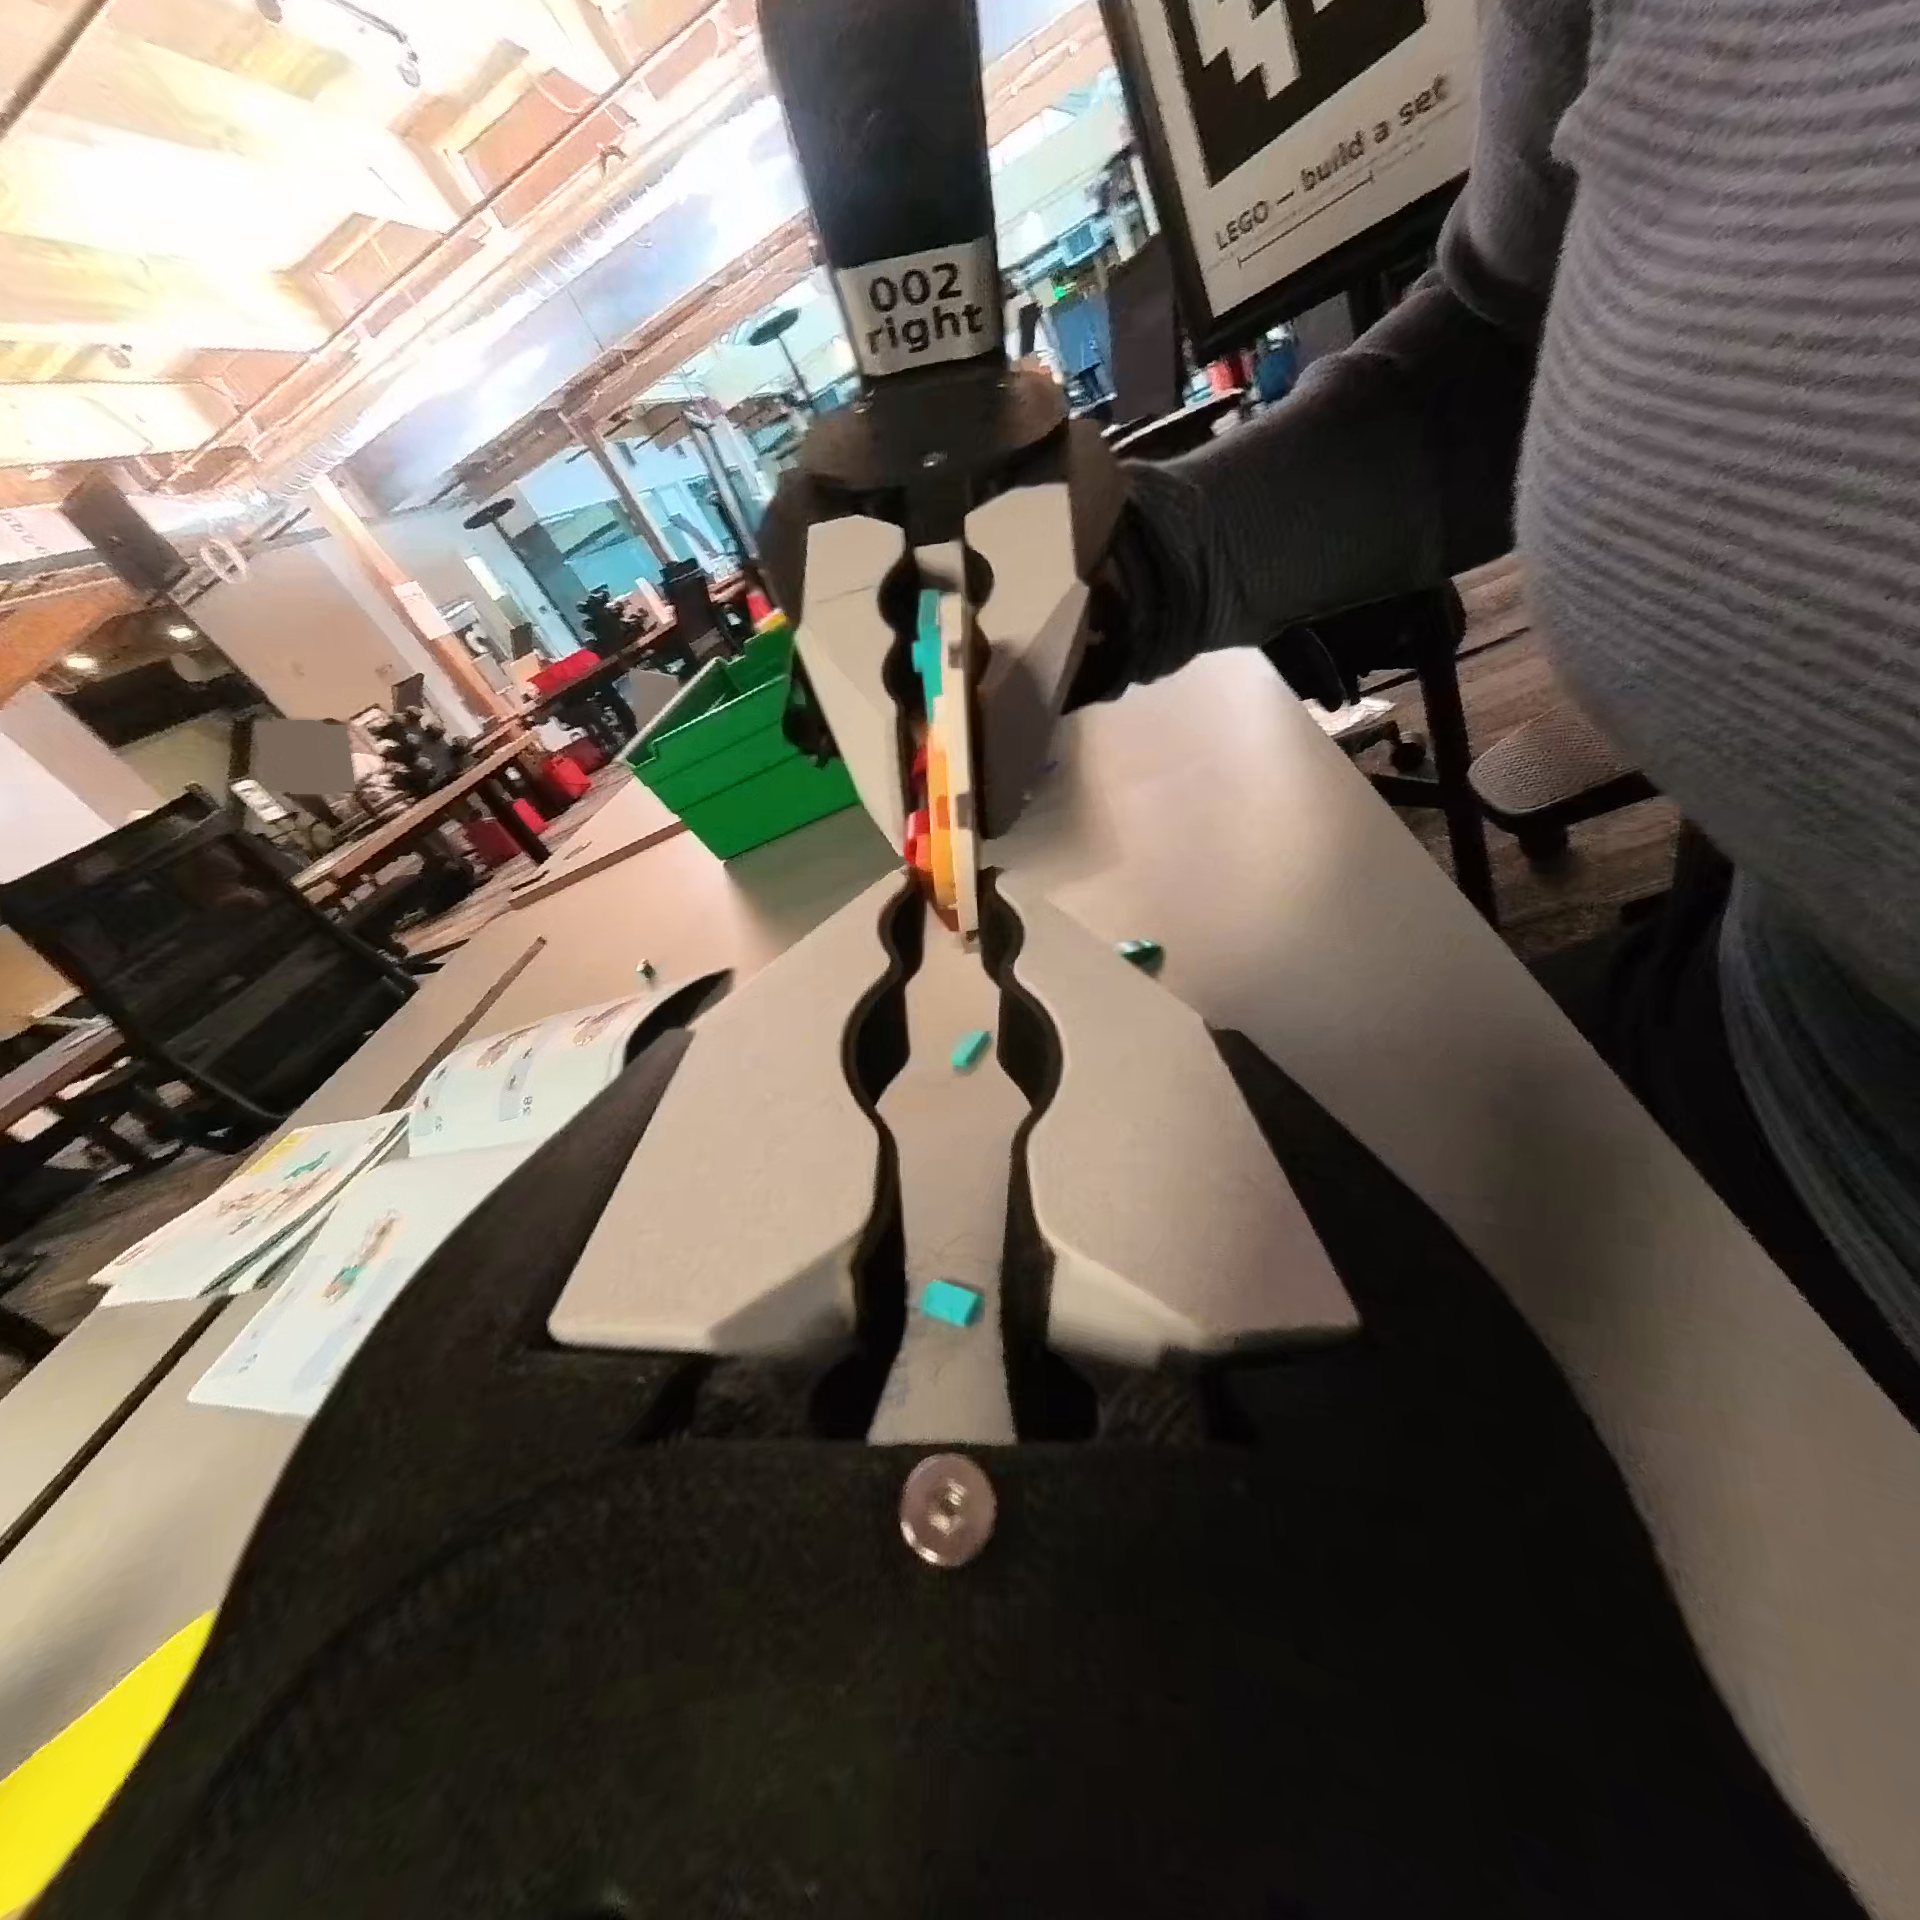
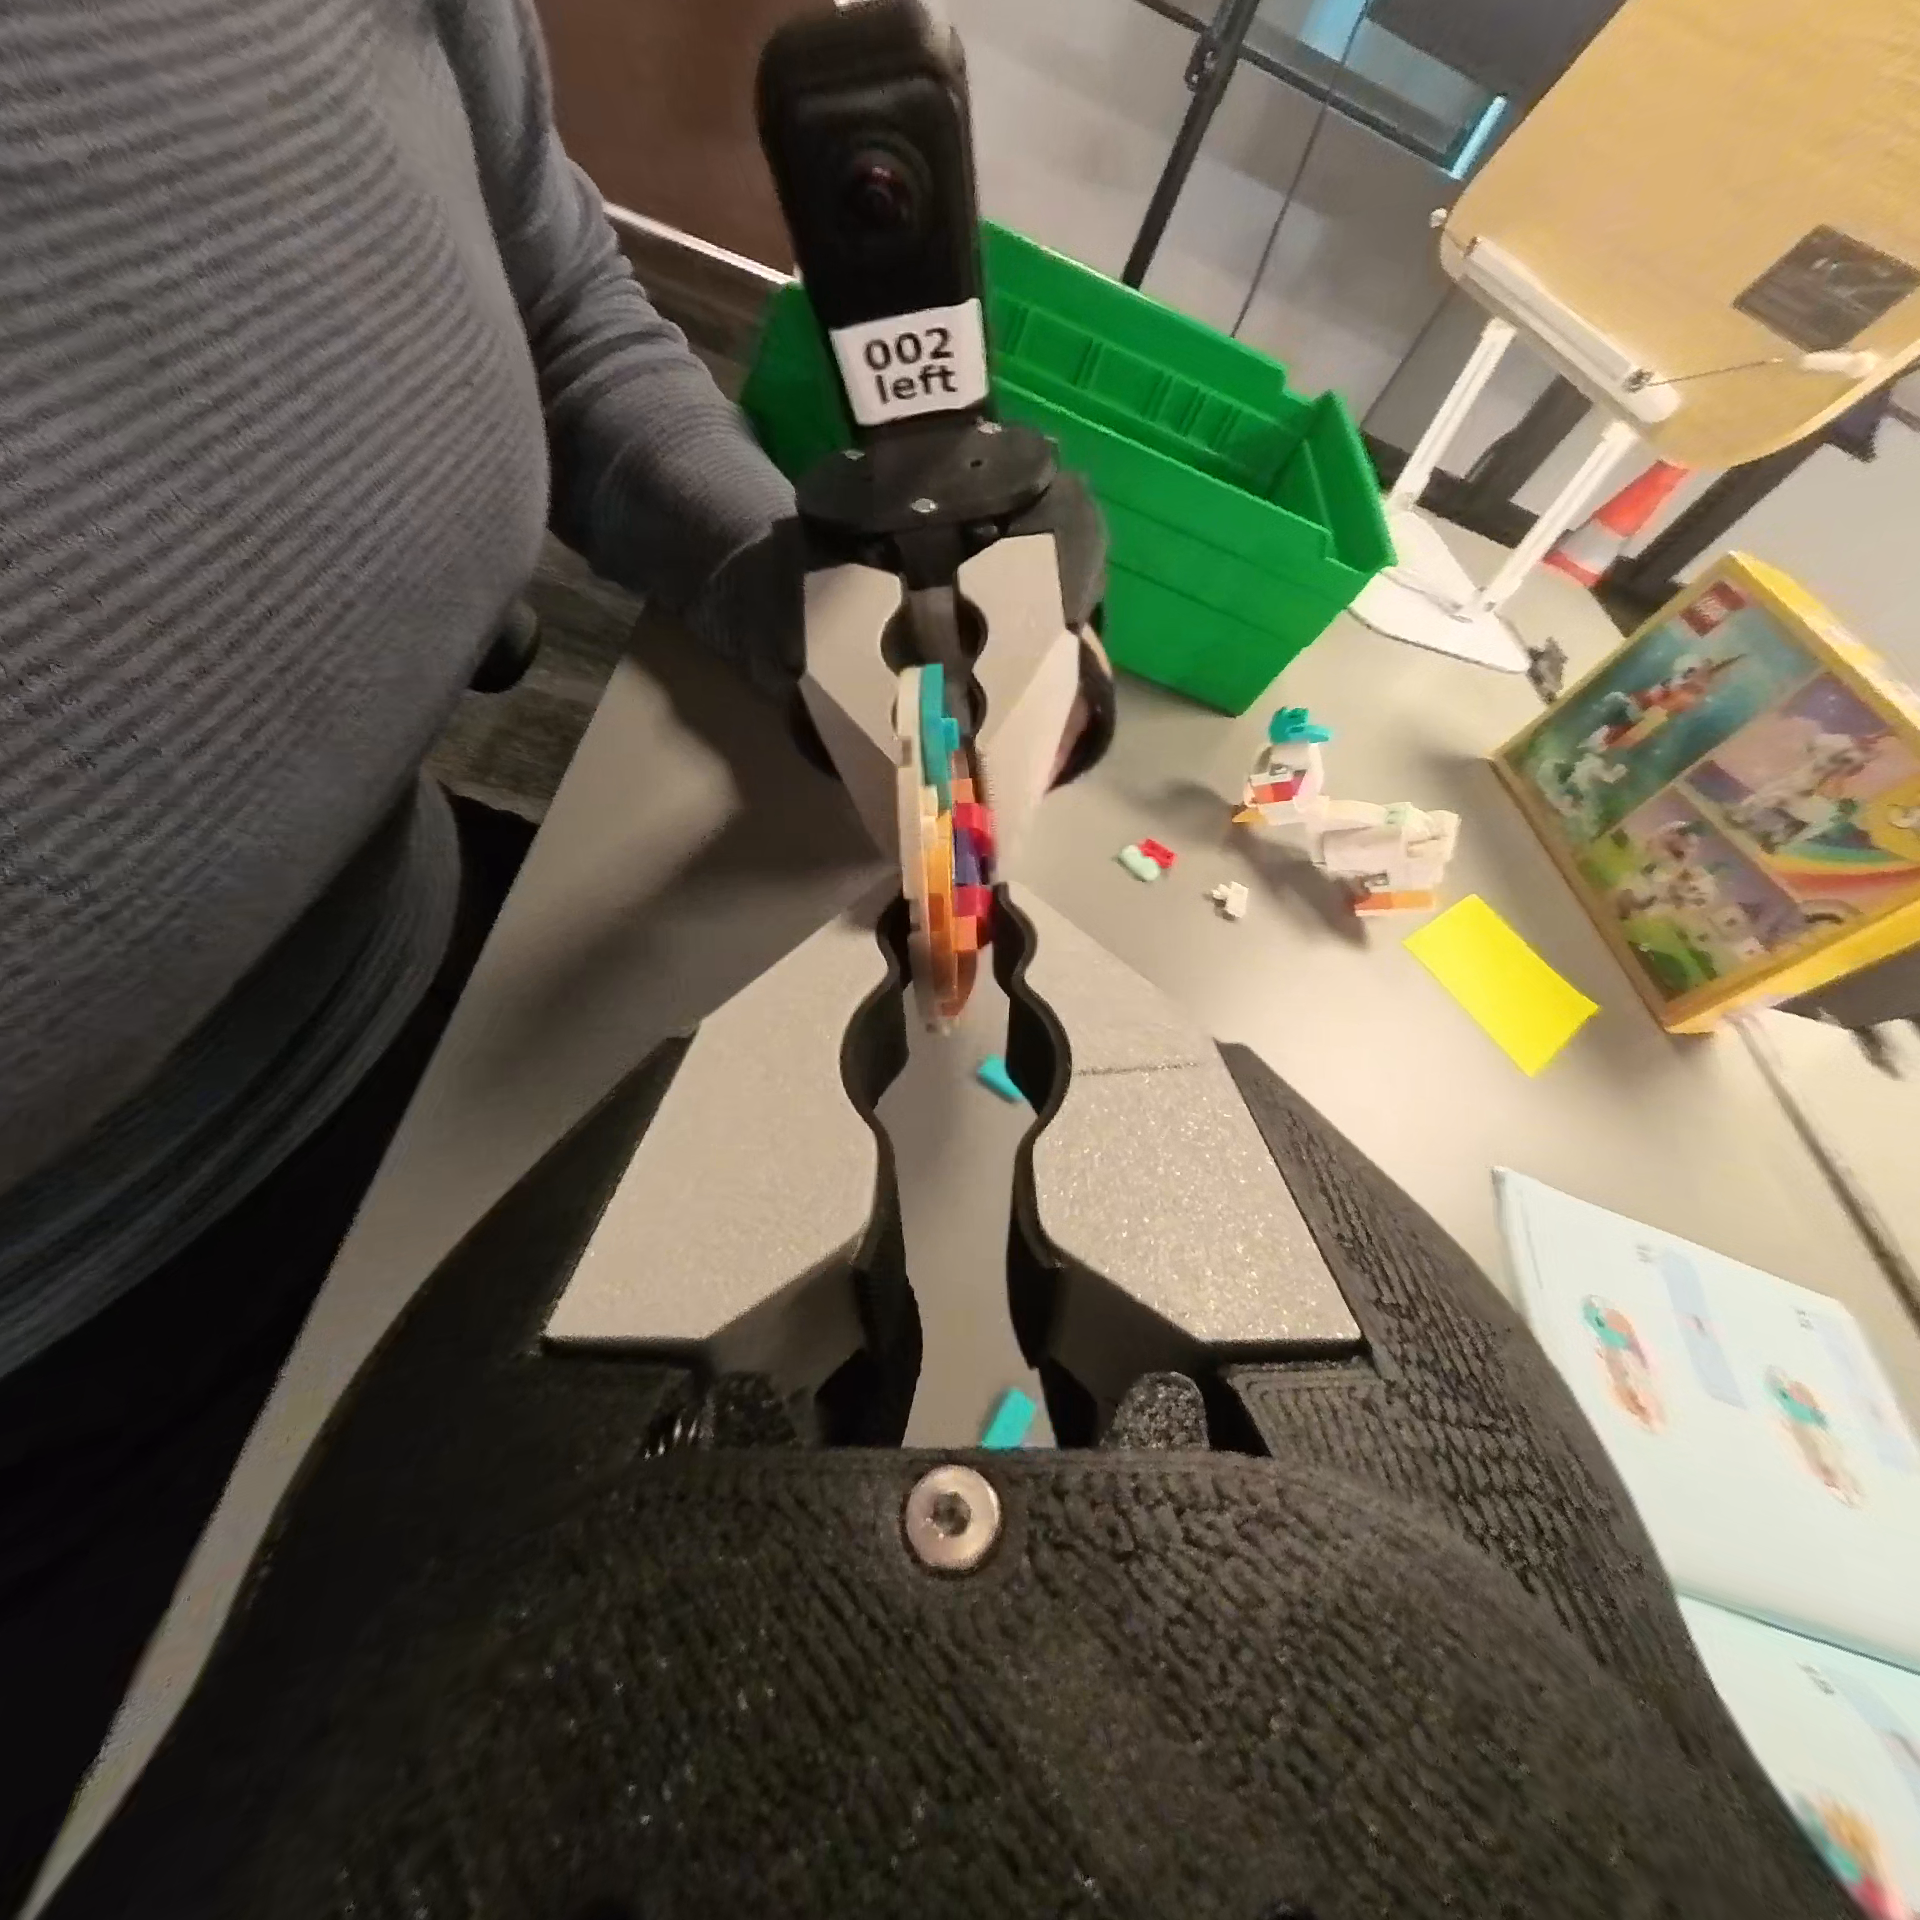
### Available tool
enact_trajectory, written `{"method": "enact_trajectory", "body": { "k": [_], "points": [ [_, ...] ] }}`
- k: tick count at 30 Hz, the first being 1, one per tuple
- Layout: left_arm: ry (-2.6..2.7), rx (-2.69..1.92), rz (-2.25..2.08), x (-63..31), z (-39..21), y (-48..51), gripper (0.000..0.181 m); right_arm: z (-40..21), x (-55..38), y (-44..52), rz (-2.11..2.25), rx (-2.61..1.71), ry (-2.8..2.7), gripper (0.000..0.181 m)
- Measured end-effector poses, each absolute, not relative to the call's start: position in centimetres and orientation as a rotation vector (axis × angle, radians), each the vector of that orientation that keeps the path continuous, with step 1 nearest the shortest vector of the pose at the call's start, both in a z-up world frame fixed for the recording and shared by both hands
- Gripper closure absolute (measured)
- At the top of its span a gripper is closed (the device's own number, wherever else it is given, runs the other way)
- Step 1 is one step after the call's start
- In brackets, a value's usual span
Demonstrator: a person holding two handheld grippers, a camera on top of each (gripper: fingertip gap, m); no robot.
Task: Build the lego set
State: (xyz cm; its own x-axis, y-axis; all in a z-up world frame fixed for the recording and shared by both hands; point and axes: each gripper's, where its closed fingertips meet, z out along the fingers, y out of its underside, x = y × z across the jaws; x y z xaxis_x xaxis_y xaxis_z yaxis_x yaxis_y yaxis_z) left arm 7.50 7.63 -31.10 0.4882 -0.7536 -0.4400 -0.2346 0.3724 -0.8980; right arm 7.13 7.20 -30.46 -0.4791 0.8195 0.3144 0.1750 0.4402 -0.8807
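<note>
A flat lego assembly (image 1: 943,774), a white plate with orange, red and teal bricks, is held on edge above the grey table (image 1: 1247,831). My left gripper (image 1: 954,902) is shut on its near end. My right gripper (image 1: 945,842) comes from the far side, tip to tip with the left, and is shut on the other end. In the right wrist view the assembly (image 2: 951,831) sits between my right gripper (image 2: 951,914) and the left gripper (image 2: 940,852). Loose teal pieces (image 1: 969,1049) (image 2: 1003,1081) lie on the table below. A partly built white animal model (image 2: 1340,821) stands to the right.
A green bin (image 2: 1195,488) stands at the far side of the table. The lego box (image 2: 1714,800), a yellow sheet (image 2: 1496,982), small red and mint pieces (image 2: 1148,857) and the open instruction booklet (image 2: 1714,1403) lie around. A person's torso is close by the table edge. My left and right fingertips are right by each other. Left tips and right tips are each some 25 cm from the partly built white animal model (image 2: 1340,821).
</note>
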Motion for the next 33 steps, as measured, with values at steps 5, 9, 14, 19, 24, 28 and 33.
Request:
{"method": "enact_trajectory", "body": {
  "k": [5,9,14,19,24,28,33],
  "points": [
    [0.904,-1.238,-0.417,6.1,-30.5,9.2,0.147,-30.8,6.5,9.9,0.672,-0.707,-1.867,0.17],
    [0.752,-1.373,-0.536,5.2,-30.6,11.0,0.133,-30.0,6.2,12.8,0.292,-0.532,-1.748,0.17],
    [0.387,-1.513,-0.948,4.8,-29.8,13.4,0.117,-27.7,6.2,15.1,-0.138,-0.228,-1.549,0.17],
    [0.194,-1.554,-1.46,7.2,-28.8,14.2,0.128,-27.4,5.6,14.6,-0.361,0.045,-1.452,0.169],
    [0.222,-1.529,-1.578,8.3,-28.7,13.5,0.157,-27.4,5.6,14.5,-0.332,0.08,-1.396,0.169],
    [0.202,-1.62,-1.601,8.2,-30.1,13.8,0.174,-28.8,5.5,15.3,-0.32,0.065,-1.397,0.165],
    [0.113,-1.709,-1.587,7.3,-32.1,14.5,0.175,-31.2,5.4,17.2,-0.225,-0.065,-1.472,0.131]
  ]
}}
